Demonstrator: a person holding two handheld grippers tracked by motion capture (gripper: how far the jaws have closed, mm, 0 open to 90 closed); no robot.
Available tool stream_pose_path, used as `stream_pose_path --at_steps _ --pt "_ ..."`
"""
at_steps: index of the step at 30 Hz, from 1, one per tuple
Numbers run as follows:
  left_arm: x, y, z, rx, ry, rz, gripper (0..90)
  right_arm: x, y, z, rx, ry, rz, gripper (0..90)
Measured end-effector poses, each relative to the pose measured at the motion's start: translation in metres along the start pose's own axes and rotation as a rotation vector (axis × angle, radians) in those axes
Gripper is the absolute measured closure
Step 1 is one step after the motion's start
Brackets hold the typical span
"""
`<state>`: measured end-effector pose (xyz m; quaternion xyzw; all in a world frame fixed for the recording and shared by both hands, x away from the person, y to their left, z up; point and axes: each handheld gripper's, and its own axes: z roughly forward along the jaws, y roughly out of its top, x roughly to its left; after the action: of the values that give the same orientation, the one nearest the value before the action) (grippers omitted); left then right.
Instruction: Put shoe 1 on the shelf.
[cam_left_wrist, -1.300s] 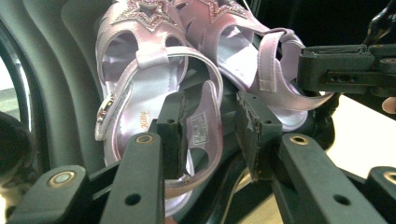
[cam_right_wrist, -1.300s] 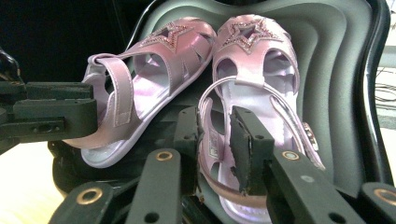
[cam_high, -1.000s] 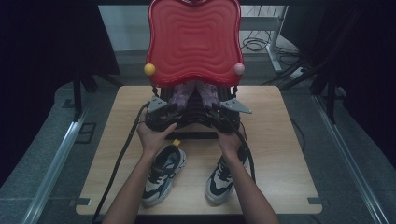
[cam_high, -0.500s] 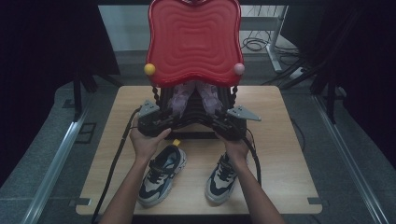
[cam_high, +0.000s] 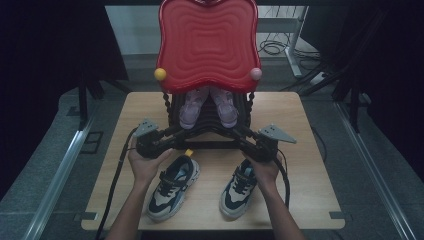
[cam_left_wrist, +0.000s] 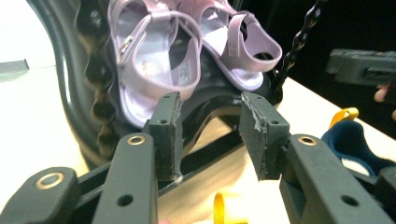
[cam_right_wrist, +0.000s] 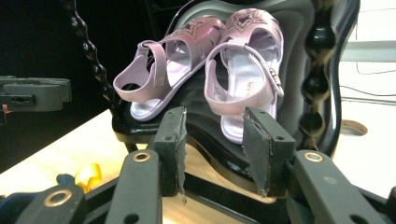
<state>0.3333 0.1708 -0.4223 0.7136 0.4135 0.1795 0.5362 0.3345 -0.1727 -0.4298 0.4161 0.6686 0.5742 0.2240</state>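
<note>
your hands have slid apart and forward off the two sneakers (cam_high: 174, 187) — both now stand free on the table (cam_high: 310, 150), and the left gripper (cam_high: 165, 137) and right gripper (cam_high: 246, 140) have just been opening, nothing between the jaws. both now aim at the sandals (cam_high: 207, 106) on the black rack (cam_high: 210, 131), probably your next pick. room is tight there — red tray (cam_high: 206, 45) above, beaded posts either side.

You are in a lab recording bay: wooden table (cam_high: 310, 150) on grey floor, metal rails (cam_high: 60, 170) flanking it, black drapes (cam_high: 50, 45) and loose cables (cam_high: 275, 47) behind it.
</note>
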Motion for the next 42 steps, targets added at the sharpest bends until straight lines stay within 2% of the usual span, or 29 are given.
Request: stream_pose_path --at_steps 6,7,17,21,30,42 --pt "0.003 -0.012 -0.013 0.005 0.001 -0.017 58.2 0.0 -0.005 -0.012 0.014 0.024 -0.018 58.5" --pt "0.004 -0.014 -0.015 0.006 -0.002 -0.021 57.8 0.001 -0.008 -0.017 0.013 0.034 -0.037 57.8" --pt "-0.003 -0.034 -0.026 0.051 -0.023 -0.009 55.1 0.006 -0.021 -0.029 0.046 0.076 -0.059 55.3" --pt "-0.006 -0.043 -0.034 0.07 -0.028 -0.003 54.6 0.006 -0.023 -0.033 0.068 0.085 -0.065 54.6" --pt "-0.002 -0.057 -0.054 0.11 -0.045 -0.024 53.9 0.005 -0.026 -0.042 0.112 0.102 -0.09 53.7" --pt "0.002 -0.076 -0.068 0.168 -0.056 -0.045 53.8 -0.001 -0.034 -0.045 0.168 0.106 -0.098 53.4"
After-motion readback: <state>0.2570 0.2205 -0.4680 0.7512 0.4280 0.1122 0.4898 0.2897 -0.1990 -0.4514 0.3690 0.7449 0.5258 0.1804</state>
